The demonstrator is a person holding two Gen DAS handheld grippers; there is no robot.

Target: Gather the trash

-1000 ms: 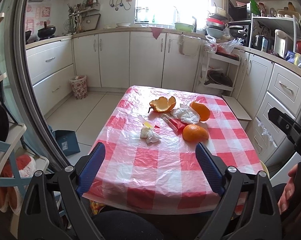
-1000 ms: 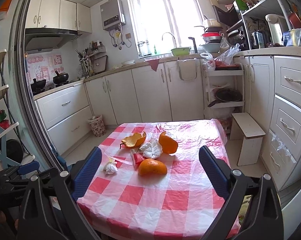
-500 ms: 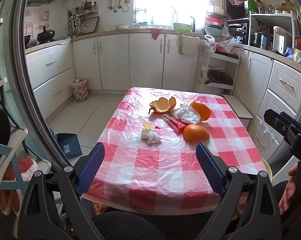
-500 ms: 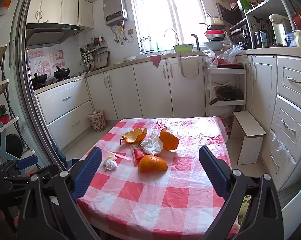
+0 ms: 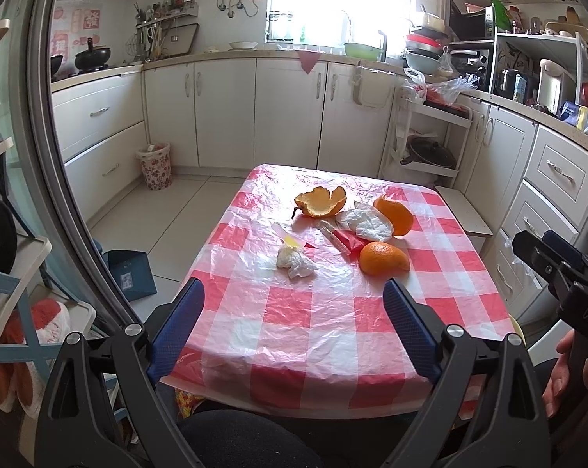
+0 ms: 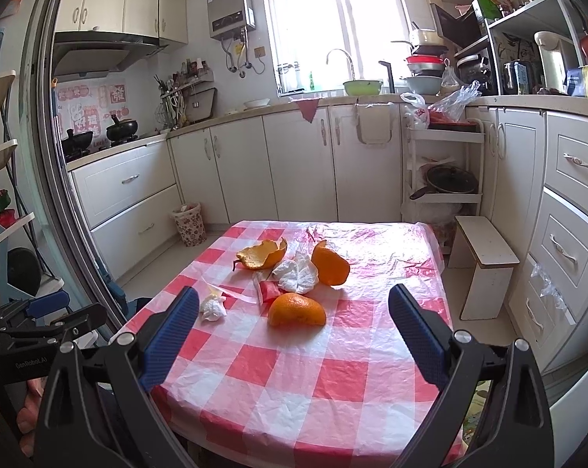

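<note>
- Left tool hangs wide open, empty, above the worktop's near edge.
- Right tool likewise gapes, holding nothing.
- Orange peel, crumpled tissue lie mid-cloth.

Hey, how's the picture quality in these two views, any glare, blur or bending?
Left wrist view: the window is blown out white, the door frame bows from fisheye, and the orange peels stay sharp. Right wrist view: the window is bright but its bars show, cabinets curve at the edge, and sunlight gleams on the tablecloth.

Black gripper frames, 2 blue ribbed fingers each, silver screws
</note>
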